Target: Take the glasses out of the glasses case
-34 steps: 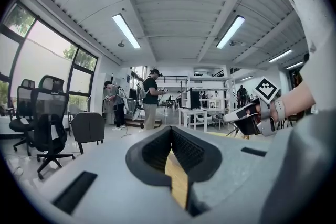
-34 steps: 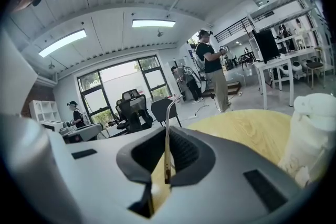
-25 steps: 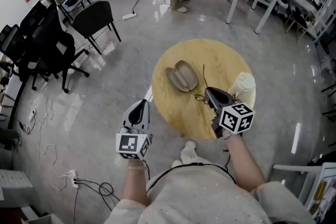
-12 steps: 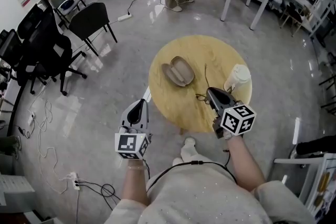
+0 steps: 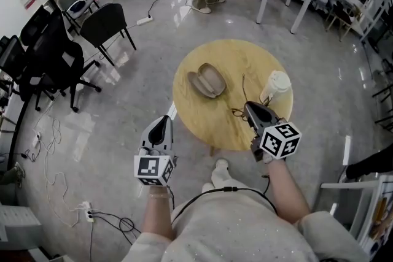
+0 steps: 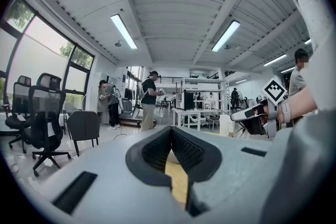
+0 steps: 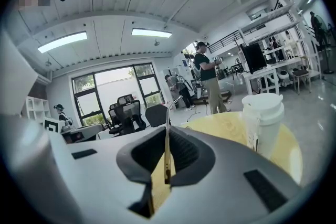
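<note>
Glasses (image 5: pixel 237 111) sit at the counter's (image 5: pixel 227 58) 6 o'clock edge. One thin temple stands upright, clenched between the jaws of the right gripper (image 5: pixel 250 108), which reaches in from 5 o'clock. Whether the frame touches the wood cannot be told. The case (image 5: pixel 207 81) lies open at 10 o'clock, well apart from the glasses. A white lidded cup (image 5: pixel 275 84) stands at 3 o'clock, near the right gripper. The left gripper (image 5: pixel 162 122) hangs off the counter at 8 o'clock, over the floor, its jaws slightly apart and released, with nothing between them.
</note>
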`<state>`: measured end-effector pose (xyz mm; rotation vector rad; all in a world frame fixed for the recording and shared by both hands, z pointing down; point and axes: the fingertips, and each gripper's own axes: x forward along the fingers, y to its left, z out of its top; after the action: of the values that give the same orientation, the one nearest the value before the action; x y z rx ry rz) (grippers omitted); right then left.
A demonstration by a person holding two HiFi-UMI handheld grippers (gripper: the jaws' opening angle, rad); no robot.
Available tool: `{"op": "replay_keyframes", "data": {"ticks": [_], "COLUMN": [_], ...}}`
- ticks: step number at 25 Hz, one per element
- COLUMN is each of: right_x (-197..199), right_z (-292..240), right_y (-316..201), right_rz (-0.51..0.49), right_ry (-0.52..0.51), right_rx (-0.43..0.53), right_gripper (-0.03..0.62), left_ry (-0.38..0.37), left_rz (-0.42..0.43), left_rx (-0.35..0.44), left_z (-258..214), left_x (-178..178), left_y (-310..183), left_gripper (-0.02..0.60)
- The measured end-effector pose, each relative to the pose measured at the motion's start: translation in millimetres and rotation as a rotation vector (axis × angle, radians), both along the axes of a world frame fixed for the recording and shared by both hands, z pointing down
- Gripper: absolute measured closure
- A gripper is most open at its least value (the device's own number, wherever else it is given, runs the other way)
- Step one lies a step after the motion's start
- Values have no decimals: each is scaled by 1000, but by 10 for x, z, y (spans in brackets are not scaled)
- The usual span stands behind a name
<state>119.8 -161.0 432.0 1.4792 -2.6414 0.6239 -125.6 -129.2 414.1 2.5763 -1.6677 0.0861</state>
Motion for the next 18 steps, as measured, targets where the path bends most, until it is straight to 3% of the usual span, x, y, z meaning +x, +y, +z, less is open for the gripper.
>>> {"op": "replay_keyframes", "data": {"ticks": [18], "right_x": [58], "right_z": [-54], "right_y": [156], "right_rz": [15], "right_ry": [10], "right_rx": [44], "right_gripper": [566], "left_ry": [21], "left_rz": [-19], "left_rx": [-19], "left_z": [90], "left_x": [-57], "left_y": [86], "left_gripper": [578]}}
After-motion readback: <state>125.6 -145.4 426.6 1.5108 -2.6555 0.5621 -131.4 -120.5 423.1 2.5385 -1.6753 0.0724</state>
